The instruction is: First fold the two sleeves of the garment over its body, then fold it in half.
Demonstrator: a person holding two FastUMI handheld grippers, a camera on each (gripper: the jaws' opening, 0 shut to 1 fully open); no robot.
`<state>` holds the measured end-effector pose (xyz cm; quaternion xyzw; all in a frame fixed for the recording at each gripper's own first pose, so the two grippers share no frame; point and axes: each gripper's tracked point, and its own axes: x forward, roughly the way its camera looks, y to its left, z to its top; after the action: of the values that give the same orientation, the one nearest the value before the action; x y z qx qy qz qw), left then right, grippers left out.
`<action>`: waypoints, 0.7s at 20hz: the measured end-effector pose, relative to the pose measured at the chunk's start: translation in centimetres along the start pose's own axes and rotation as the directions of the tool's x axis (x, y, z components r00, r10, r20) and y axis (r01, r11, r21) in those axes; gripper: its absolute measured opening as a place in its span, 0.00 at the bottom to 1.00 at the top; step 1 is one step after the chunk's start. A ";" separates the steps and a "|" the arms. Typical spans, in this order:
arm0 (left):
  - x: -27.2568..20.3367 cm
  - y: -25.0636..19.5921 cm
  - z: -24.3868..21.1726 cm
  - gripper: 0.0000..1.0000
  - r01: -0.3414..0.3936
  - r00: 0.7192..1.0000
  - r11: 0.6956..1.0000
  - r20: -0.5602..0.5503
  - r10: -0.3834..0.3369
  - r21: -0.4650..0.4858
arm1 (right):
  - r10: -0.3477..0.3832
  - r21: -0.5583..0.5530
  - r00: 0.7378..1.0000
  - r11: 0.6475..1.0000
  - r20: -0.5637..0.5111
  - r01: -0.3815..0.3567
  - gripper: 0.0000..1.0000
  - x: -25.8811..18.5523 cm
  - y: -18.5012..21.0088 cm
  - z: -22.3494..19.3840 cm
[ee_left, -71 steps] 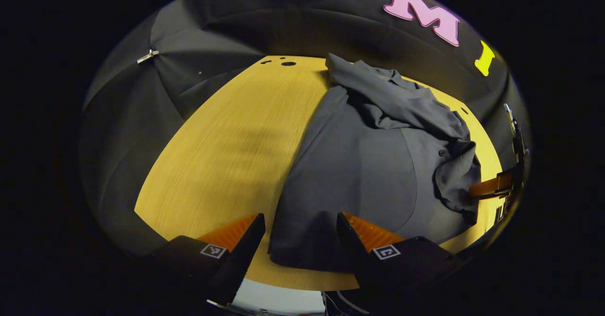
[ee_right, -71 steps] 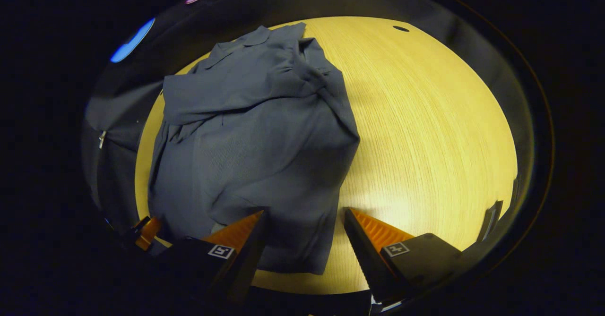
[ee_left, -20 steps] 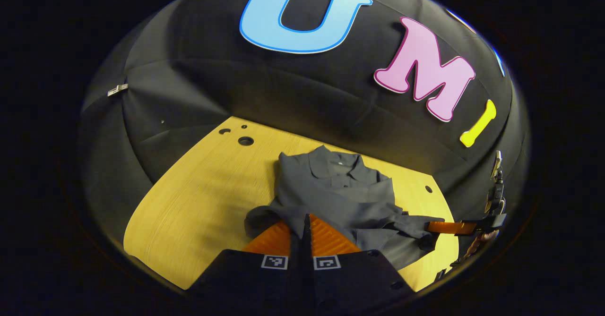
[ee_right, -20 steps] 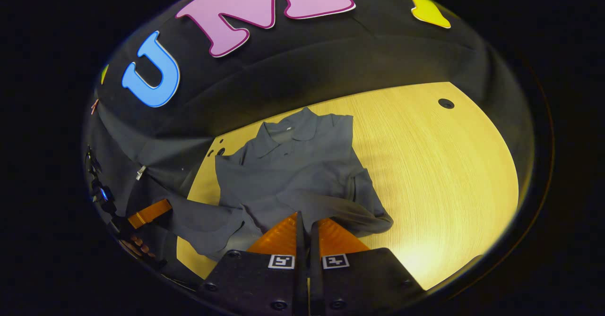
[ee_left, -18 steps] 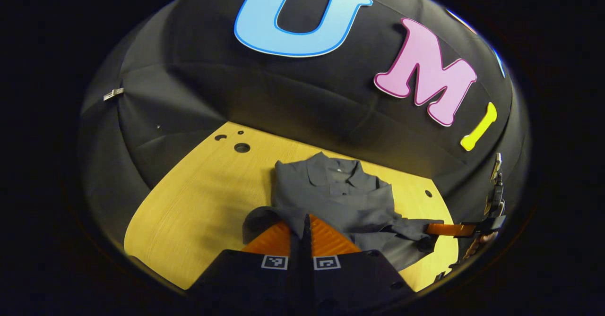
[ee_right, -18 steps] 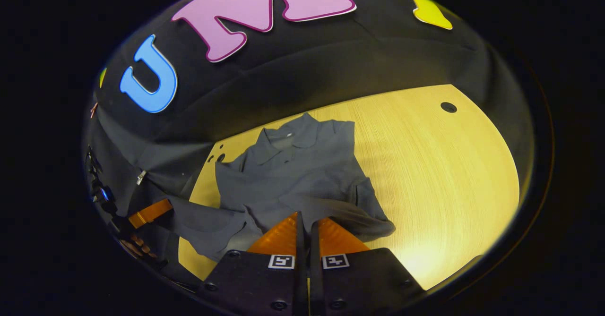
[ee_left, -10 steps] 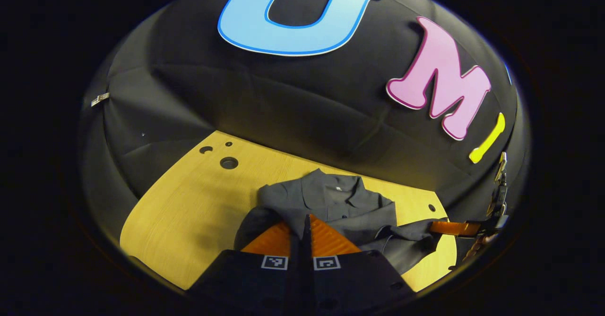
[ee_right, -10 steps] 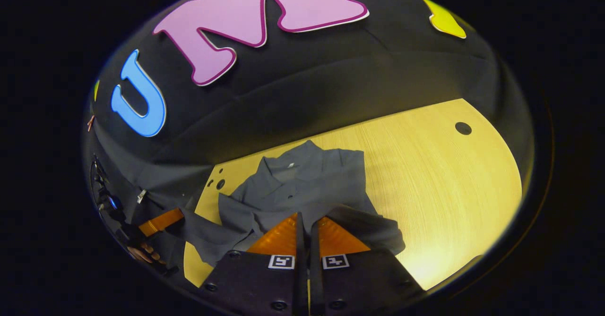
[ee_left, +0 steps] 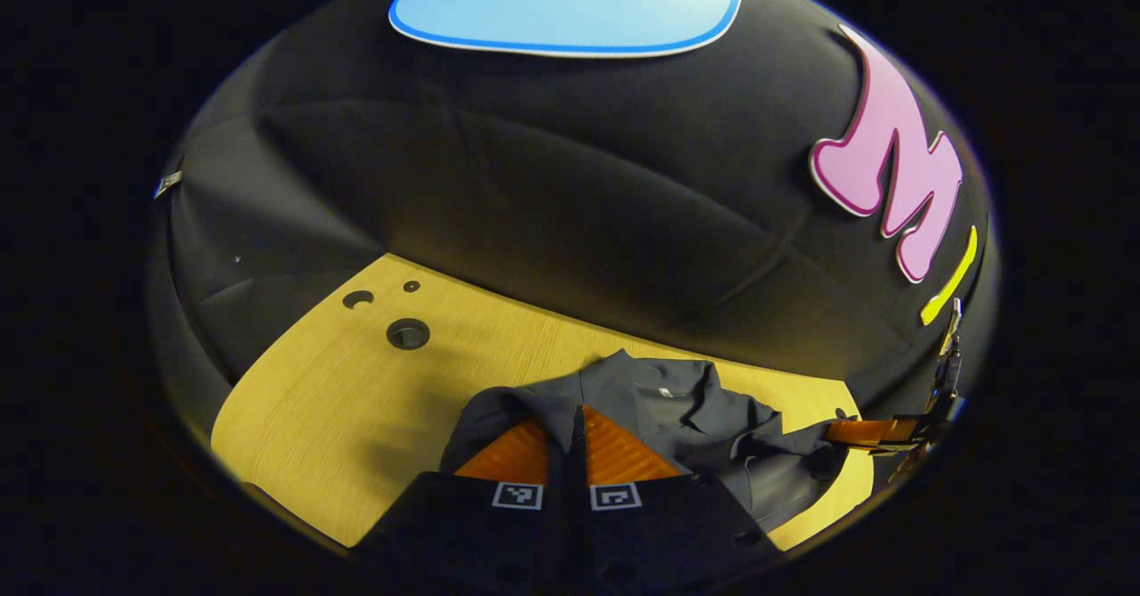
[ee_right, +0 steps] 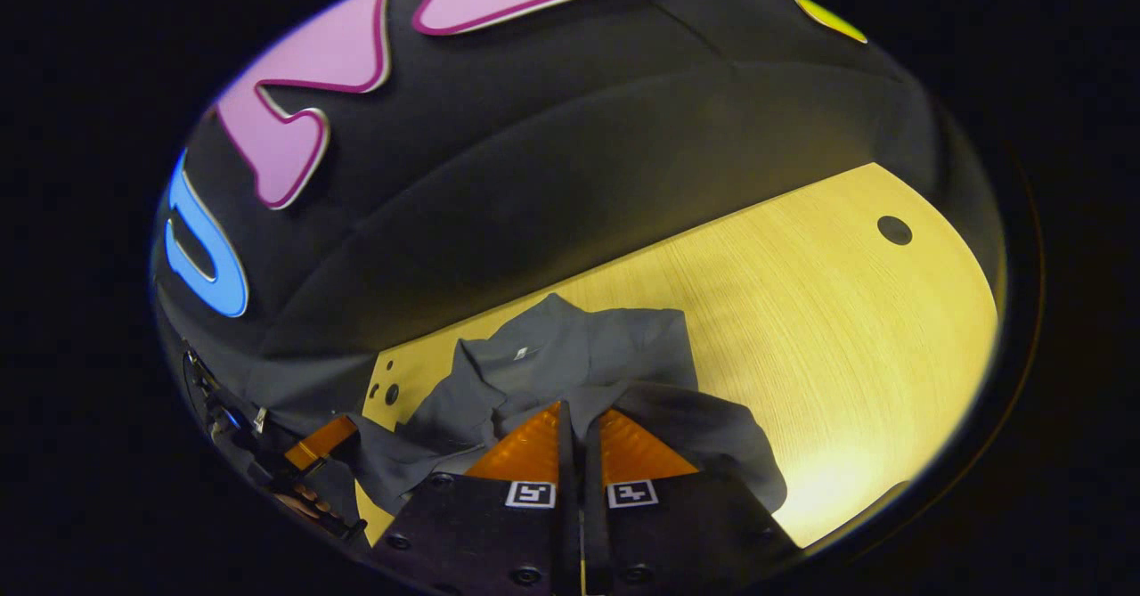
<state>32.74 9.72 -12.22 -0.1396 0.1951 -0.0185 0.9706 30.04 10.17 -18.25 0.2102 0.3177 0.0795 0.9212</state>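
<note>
The dark grey collared shirt of soft cloth (ee_left: 677,409) lies on the pale yellow wooden table (ee_left: 338,391), its collar (ee_right: 521,355) at the far end toward the black cloth wall and its long axis running from there back to the near edge, where both tools grip it. The near hem is lifted off the wood and bunched, so the cloth rises from the flat collar end up into the two grips. The left gripper (ee_left: 577,418) has its jaws pressed together on the near left part of the hem, cloth draping over both fingers; the right gripper (ee_right: 574,416) is likewise closed tight on the near right part. In the left gripper view the right tool's fingers (ee_left: 868,431) show at the far right, clamped on the same hem; in the right gripper view the left tool (ee_right: 322,440) sits low at the left with a hand (ee_right: 307,500) behind it. Both grips stand at about the same distance from the collar, one to each side of the shirt's long axis, so the fold in half seems under way. The coming move probably carries the hem straight along that axis toward the collar, both hands level, or the fold will skew.
</note>
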 end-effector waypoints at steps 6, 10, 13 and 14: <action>3.3 0.1 -1.0 0.10 -0.017 1.000 1.000 0.004 0.017 0.004 | -0.049 0.007 0.999 0.999 0.011 0.049 0.21 3.2 -2.0 1.1; 2.1 -0.3 -0.1 0.46 -0.030 0.999 0.998 0.020 0.029 0.048 | -0.035 0.018 0.999 0.999 0.015 0.035 0.60 3.1 -1.7 1.3; -0.1 -1.3 2.0 0.85 -0.029 0.998 0.993 0.064 0.022 0.111 | -0.064 -0.058 0.993 0.996 0.103 0.070 0.99 1.0 -2.4 3.4; -1.2 -1.8 2.8 0.87 -0.029 0.996 0.991 0.082 0.019 0.127 | -0.057 -0.073 0.991 0.995 0.122 0.066 0.98 0.0 -2.1 4.0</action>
<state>32.73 8.84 -8.84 -0.0751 0.1559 -0.0136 0.9848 32.51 6.94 -16.37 0.1693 0.2648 0.0505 0.9480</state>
